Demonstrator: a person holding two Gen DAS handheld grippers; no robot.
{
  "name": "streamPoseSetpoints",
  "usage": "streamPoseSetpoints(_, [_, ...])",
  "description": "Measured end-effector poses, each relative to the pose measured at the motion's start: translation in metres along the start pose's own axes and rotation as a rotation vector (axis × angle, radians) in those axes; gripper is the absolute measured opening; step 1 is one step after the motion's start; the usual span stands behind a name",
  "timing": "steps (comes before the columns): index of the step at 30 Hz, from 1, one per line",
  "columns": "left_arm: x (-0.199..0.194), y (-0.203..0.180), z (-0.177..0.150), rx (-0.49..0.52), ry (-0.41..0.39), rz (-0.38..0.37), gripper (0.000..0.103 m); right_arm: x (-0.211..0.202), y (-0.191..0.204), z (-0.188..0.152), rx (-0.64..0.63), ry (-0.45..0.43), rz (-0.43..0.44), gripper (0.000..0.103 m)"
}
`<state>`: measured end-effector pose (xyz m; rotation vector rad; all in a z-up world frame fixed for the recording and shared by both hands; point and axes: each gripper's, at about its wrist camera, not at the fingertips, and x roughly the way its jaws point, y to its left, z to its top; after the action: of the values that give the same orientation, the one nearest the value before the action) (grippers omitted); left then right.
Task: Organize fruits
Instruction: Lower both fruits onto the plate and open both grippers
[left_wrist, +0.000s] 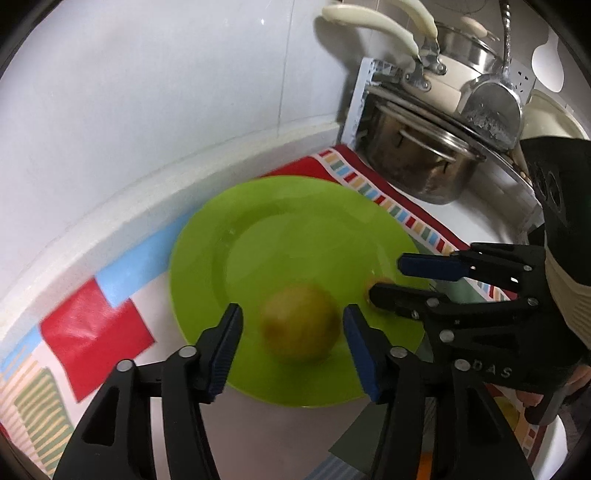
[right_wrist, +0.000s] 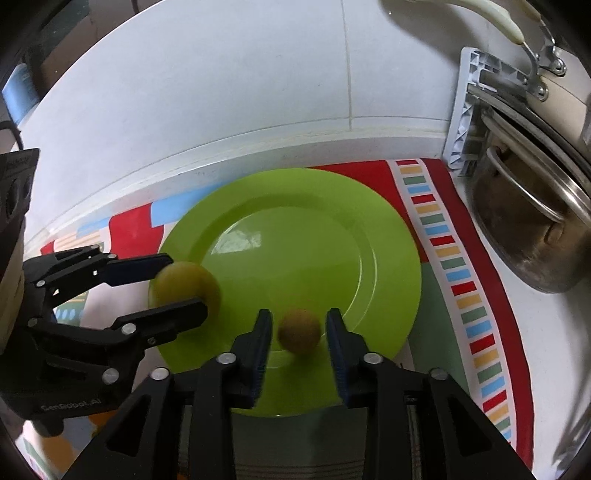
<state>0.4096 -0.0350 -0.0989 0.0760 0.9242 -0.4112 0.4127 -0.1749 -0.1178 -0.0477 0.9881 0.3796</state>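
Two fruits sit on the green plate (right_wrist: 388, 236) on the counter: the left tool (left_wrist: 291, 325) spread around the larger fruit (left_wrist: 299, 323), the right tool (right_wrist: 297, 334) spread around the smaller fruit (right_wrist: 299, 330), apparently releasing both.

A plate (right_wrist: 314, 206) sits on a cloth (right_wrist: 461, 258) at the table's back edge, against the wall. Two fruits rest on the plate's near rim: the larger fruit (right_wrist: 184, 282) left, the smaller fruit (right_wrist: 299, 330) right. Stacked pots (right_wrist: 528, 236) stand at right.
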Motion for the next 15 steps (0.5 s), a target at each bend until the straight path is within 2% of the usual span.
streamPoseSetpoints(3, [-0.015, -0.001, -0.001, 0.002, -0.02, 0.023, 0.06, -0.008, 0.003, -0.002, -0.01, -0.014, -0.01, 0.041])
streamPoseSetpoints(7, [-0.04, -0.005, -0.009, 0.016, -0.059, 0.071, 0.068, -0.03, 0.009, -0.008, -0.013, -0.058, -0.047, 0.041])
streamPoseSetpoints(10, [-0.063, -0.012, -0.019, 0.033, -0.094, 0.102, 0.072, -0.054, 0.02, -0.014, -0.037, -0.109, -0.095, 0.051])
streamPoseSetpoints(15, [-0.108, -0.023, -0.035, 0.015, -0.17, 0.145, 0.081, -0.097, 0.04, -0.03, -0.062, -0.199, -0.145, 0.058])
